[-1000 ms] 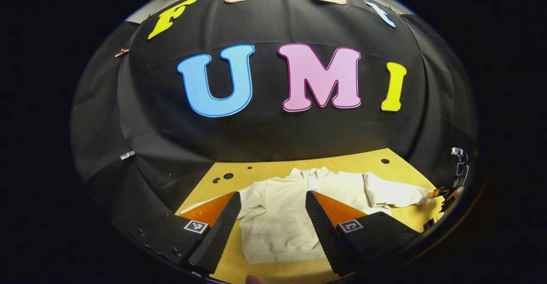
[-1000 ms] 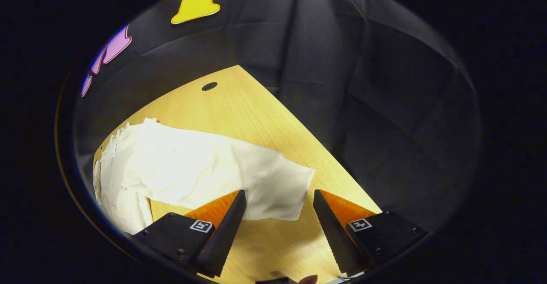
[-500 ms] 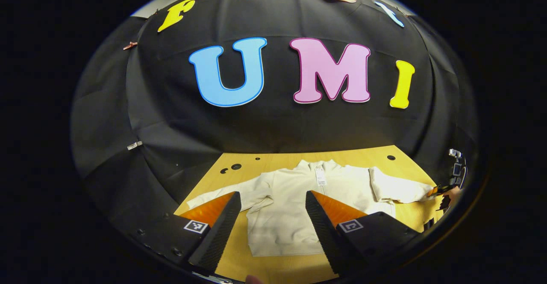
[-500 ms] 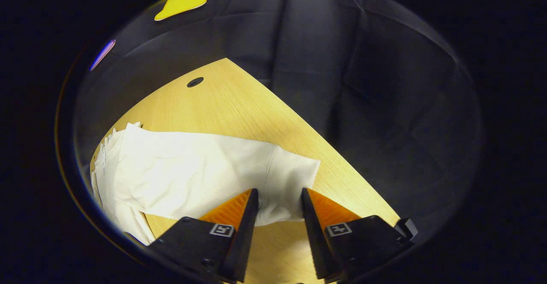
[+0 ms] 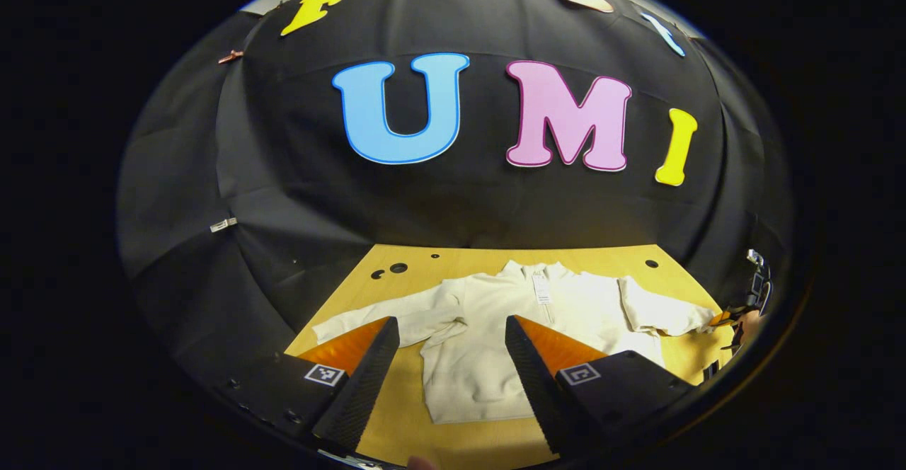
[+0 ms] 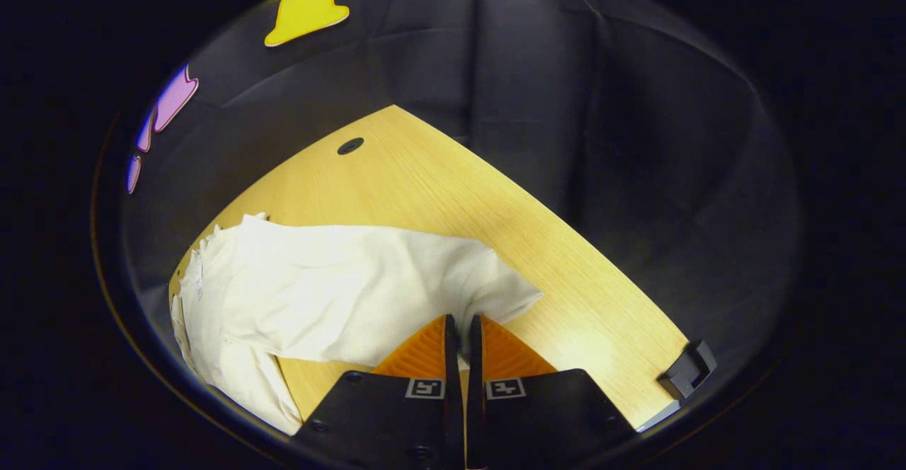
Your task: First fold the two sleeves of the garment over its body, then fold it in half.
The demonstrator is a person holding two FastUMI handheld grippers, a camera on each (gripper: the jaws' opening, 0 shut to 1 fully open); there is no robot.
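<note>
A cream long-sleeved garment (image 5: 495,328) lies flat on the wooden table (image 5: 467,261), collar toward the far wall. One sleeve (image 5: 379,318) stretches out to the left. The other sleeve (image 6: 354,289) reaches toward the right side. My right gripper (image 6: 459,325) is shut on that sleeve's cuff end, the cloth pinched between both fingers. In the left gripper view that gripper shows small at the far right (image 5: 729,318). My left gripper (image 5: 449,328) is open, held above the near table edge in front of the garment's hem, touching nothing.
Small round holes (image 5: 398,268) mark the tabletop near the back left, and another hole (image 6: 350,146) sits beyond the held sleeve. A small black clamp (image 6: 685,371) sits on the table's edge at the right. Black cloth walls close in behind and beside the table.
The right gripper's fingers closed from wide apart onto the sleeve's cuff. The left gripper drew back a little, so the garment looks smaller and sits farther off.
</note>
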